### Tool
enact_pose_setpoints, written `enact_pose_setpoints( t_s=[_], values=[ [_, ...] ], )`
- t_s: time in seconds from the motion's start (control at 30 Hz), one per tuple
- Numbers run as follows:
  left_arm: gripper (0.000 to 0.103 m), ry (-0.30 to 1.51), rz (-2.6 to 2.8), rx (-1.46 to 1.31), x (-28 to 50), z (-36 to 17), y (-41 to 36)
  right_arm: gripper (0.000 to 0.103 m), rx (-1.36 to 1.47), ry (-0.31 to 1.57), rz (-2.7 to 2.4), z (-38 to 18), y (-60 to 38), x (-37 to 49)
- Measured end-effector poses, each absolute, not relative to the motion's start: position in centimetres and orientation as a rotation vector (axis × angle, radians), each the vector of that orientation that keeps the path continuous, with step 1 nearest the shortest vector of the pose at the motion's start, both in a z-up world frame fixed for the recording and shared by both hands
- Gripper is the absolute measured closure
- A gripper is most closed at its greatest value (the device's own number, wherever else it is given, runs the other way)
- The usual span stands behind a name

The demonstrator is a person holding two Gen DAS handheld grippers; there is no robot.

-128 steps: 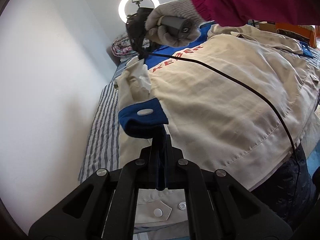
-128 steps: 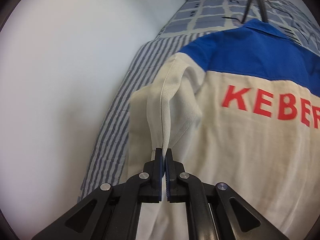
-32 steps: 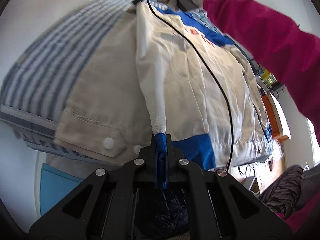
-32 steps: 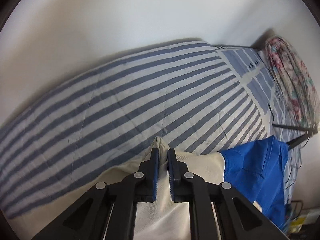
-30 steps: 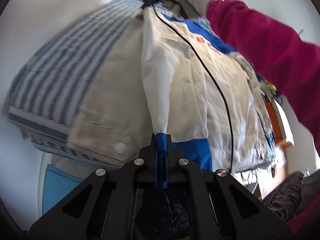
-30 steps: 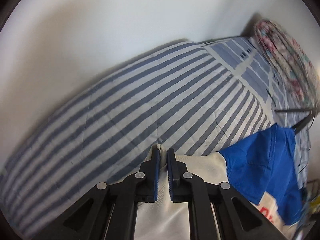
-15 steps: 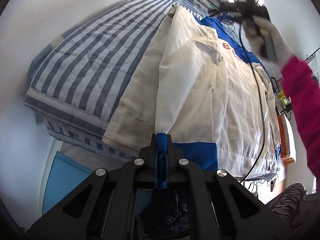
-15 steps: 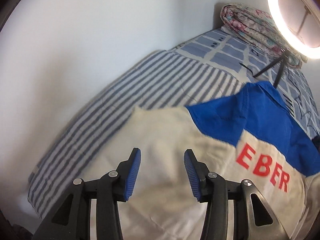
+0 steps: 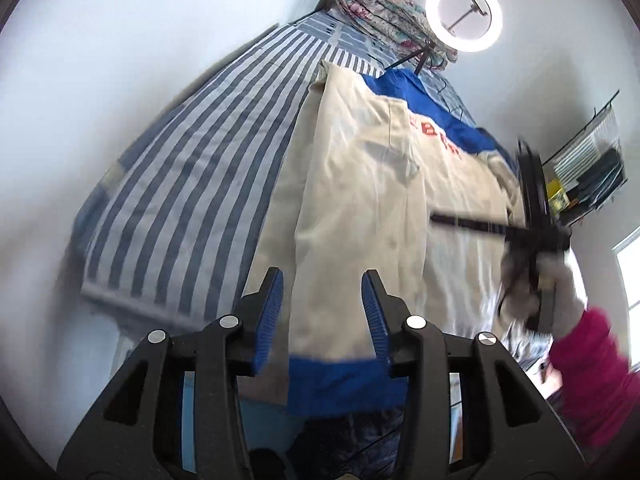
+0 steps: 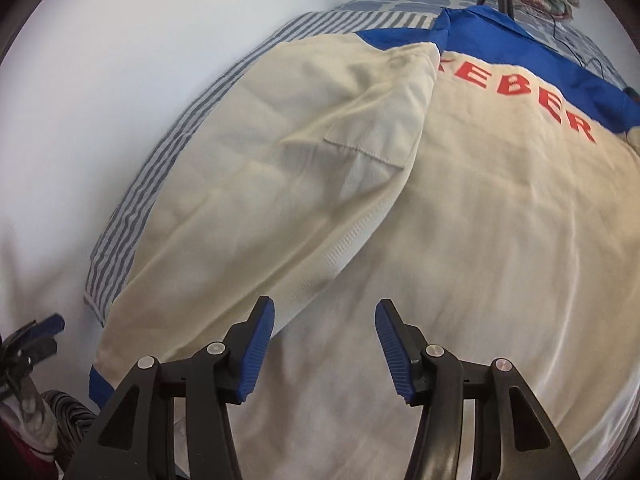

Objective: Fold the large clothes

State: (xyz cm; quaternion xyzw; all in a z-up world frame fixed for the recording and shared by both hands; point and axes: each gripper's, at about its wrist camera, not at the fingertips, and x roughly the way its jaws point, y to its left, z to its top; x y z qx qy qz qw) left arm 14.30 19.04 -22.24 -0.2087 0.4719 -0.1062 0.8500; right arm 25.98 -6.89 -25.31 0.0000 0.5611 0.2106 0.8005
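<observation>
Lying back-up across the striped bed (image 9: 192, 184), cream jacket (image 10: 480, 216) with blue yoke and collar at the far end and red lettering "KEBER" (image 10: 516, 94) just below the yoke. Left sleeve (image 10: 280, 176) folded inward over the back, running from the shoulder down toward the hem, its blue cuff (image 9: 344, 380) at the near edge of the bed. Small stitched flap visible on the sleeve. Fabric mostly flat, with shallow creases over the back panel.

Left hand-held gripper (image 9: 322, 318) spread wide, blue pads apart, hovering just above the cuff end of the sleeve and gripping nothing. Right hand-held gripper (image 10: 325, 350) likewise spread, held over the lower back of the jacket beside the sleeve's edge, nothing between its pads. Seen from the left wrist camera, blurred, in a white-gloved hand with a magenta sleeve, over the jacket's right side.

Beyond the collar, a rolled floral quilt (image 9: 392, 20) at the head of the bed, with a lit ring light (image 9: 464, 14) on a small tripod just in front of it. White wall along the bed's left side. At far right, a dark rack with shelves (image 9: 588, 176), details too small to tell.
</observation>
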Motion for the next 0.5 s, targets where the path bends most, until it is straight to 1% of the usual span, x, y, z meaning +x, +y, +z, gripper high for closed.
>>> enact_pose_setpoints(
  t_s=[0.2, 0.4, 0.43, 0.47, 0.5],
  values=[
    [0.062, 1.057, -0.298, -0.533, 24.1, -23.4, 18.5, 0.048, 0.159, 1.220, 0.466, -27.6, -6.8, 22.4],
    [0.062, 1.095, -0.242, -0.529, 31.7, -25.2, 17.7, 0.048, 0.243, 1.216, 0.509, -29.1, -6.3, 21.7],
    [0.062, 1.102, -0.232, -0.534, 32.6, -25.8, 17.7, 0.050, 0.254, 1.221, 0.522, -29.2, -6.2, 22.1],
    [0.062, 1.106, -0.223, -0.537, 33.2, -26.4, 17.7, 0.057, 0.261, 1.223, 0.532, -29.2, -6.1, 22.2],
    [0.062, 1.120, -0.220, -0.532, 33.9, -27.0, 17.5, 0.060, 0.267, 1.225, 0.545, -29.3, -6.1, 22.4]
  ],
)
